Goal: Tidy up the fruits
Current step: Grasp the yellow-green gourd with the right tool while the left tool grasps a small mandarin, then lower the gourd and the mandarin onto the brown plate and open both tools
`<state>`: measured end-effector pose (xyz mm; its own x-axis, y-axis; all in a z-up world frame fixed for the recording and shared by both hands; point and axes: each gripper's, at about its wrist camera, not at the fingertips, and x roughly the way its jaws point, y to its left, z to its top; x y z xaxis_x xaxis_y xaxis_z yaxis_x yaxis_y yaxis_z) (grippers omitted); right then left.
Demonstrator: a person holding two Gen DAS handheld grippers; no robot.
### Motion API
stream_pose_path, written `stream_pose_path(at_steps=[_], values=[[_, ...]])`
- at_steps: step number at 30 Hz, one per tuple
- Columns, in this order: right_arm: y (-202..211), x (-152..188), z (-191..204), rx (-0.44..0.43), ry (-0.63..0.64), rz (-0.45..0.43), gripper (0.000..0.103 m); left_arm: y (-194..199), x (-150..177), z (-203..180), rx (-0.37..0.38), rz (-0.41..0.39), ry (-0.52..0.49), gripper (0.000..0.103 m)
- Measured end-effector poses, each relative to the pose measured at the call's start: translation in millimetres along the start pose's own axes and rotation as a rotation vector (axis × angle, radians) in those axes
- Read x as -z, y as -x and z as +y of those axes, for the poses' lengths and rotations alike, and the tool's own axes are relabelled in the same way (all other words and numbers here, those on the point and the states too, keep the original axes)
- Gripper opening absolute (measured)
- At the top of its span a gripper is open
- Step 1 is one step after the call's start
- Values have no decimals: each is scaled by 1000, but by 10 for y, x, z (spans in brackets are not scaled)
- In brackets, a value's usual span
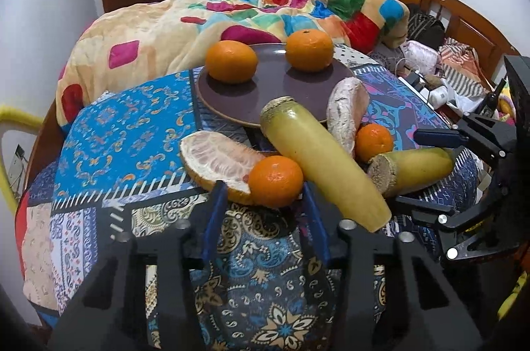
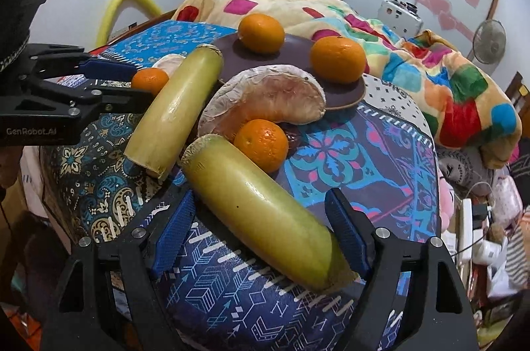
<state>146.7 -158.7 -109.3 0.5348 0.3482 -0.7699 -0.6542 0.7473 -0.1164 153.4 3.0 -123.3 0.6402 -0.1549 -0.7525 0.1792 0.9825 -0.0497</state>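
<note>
Bedroom, patterned cloth [image 2: 347, 152]. Right gripper [image 2: 265, 235] open, a cane piece [image 2: 261, 212] lying between its fingers, untouched. Left gripper [image 1: 265, 202] open, an orange [image 1: 276, 181] just ahead. Beyond, plate [image 1: 265, 99] with two oranges; pomelo wedge [image 1: 215, 157] partly hidden.

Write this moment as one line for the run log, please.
left gripper: open at orange | right gripper: open around sugarcane piece | plate: two oranges
</note>
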Motion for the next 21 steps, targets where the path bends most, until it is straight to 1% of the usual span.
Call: stream_pose_path(at_steps=[2, 3, 5, 9, 11, 16, 21], values=[[10, 8, 11, -4, 12, -4, 64, -3, -10, -30, 5, -7, -14, 33], [15, 7, 23, -3, 18, -4, 62, -5, -11, -38, 7, -8, -19, 33], [33, 5, 44, -3, 28, -3, 54, 0, -8, -43, 3, -12, -26, 32], [70, 0, 26, -20, 25, 17, 47, 72, 23, -25, -2, -15, -18, 32], [103, 11, 6, -27, 23, 32, 40, 140, 54, -20, -5, -22, -16, 31], [198, 85, -60, -26, 4, 74, 35, 319, 150, -16, -7, -36, -24, 31], [282, 207, -183, -15, -64, 102, 35, 396, 256, 13, 2, -33, -16, 32]])
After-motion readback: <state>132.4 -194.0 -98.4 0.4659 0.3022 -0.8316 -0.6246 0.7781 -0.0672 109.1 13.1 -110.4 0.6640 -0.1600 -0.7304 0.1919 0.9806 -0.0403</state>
